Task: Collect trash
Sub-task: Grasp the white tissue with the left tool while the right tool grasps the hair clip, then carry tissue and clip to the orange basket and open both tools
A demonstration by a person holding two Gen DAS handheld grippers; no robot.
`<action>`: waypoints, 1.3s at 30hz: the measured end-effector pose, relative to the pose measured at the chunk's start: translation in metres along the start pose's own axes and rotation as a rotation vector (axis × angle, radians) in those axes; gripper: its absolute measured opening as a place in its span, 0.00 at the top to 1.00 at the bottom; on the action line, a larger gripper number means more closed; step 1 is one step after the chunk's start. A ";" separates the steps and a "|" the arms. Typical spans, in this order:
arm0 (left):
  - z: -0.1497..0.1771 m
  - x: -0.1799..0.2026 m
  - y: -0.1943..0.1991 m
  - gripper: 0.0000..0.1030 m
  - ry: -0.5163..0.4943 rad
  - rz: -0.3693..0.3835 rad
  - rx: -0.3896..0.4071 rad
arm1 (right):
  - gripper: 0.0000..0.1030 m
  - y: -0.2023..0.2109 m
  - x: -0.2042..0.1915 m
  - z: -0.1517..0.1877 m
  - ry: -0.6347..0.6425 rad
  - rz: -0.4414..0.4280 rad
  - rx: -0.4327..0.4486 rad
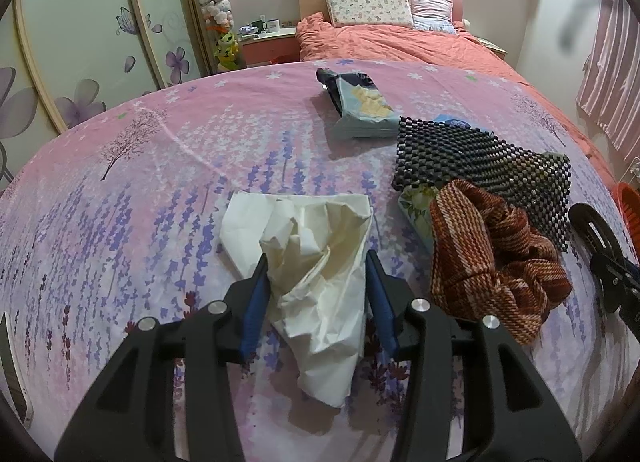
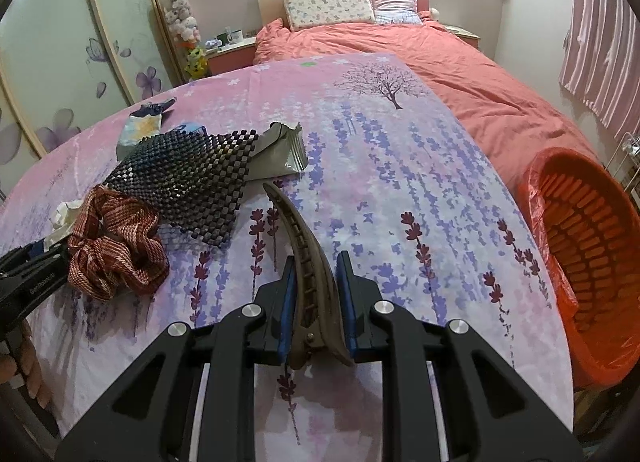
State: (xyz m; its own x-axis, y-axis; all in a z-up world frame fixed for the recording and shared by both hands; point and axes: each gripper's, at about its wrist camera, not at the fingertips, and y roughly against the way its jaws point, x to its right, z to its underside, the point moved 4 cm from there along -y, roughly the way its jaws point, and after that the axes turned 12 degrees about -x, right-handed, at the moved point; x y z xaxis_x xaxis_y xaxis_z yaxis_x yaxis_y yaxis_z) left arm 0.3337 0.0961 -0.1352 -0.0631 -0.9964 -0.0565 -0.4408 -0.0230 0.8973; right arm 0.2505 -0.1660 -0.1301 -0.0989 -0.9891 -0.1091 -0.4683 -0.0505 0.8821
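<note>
A crumpled white paper [image 1: 316, 262] lies on the pink-and-purple sheet [image 1: 140, 189], between the blue pads of my left gripper [image 1: 316, 258], which press its sides. My right gripper [image 2: 316, 262] is shut on a brown hair clip [image 2: 308, 262] that sticks out forward above the sheet. An orange basket with a red liner [image 2: 588, 238] stands off the bed's right edge in the right wrist view. A light blue snack packet [image 1: 360, 105] lies farther back, and a silver foil wrapper [image 2: 280, 149] lies beside the mat.
A black woven mat [image 1: 480, 165] and a red-brown knitted cloth [image 1: 492, 258] lie right of the paper. The salmon duvet [image 2: 460, 73] and pillows lie beyond. A wardrobe [image 1: 80, 41] with flower doors stands on the left.
</note>
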 end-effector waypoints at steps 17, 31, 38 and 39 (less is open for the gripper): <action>0.001 -0.001 0.000 0.54 0.002 0.002 -0.001 | 0.81 0.001 0.002 0.000 -0.020 -0.031 0.001; 0.001 -0.002 0.000 0.54 0.005 0.005 -0.001 | 0.81 0.002 0.012 0.000 -0.039 -0.072 0.002; 0.011 -0.007 0.007 0.55 -0.029 0.000 0.015 | 0.81 0.003 0.013 0.001 0.007 -0.061 0.000; 0.013 -0.009 0.007 0.55 -0.026 0.006 0.016 | 0.81 0.003 0.014 0.001 0.011 -0.062 0.001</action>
State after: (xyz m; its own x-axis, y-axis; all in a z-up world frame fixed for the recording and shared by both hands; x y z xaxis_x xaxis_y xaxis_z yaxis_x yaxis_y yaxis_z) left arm 0.3194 0.1064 -0.1337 -0.0887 -0.9941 -0.0621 -0.4542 -0.0151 0.8908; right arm 0.2465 -0.1796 -0.1297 -0.0601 -0.9855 -0.1588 -0.4737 -0.1119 0.8735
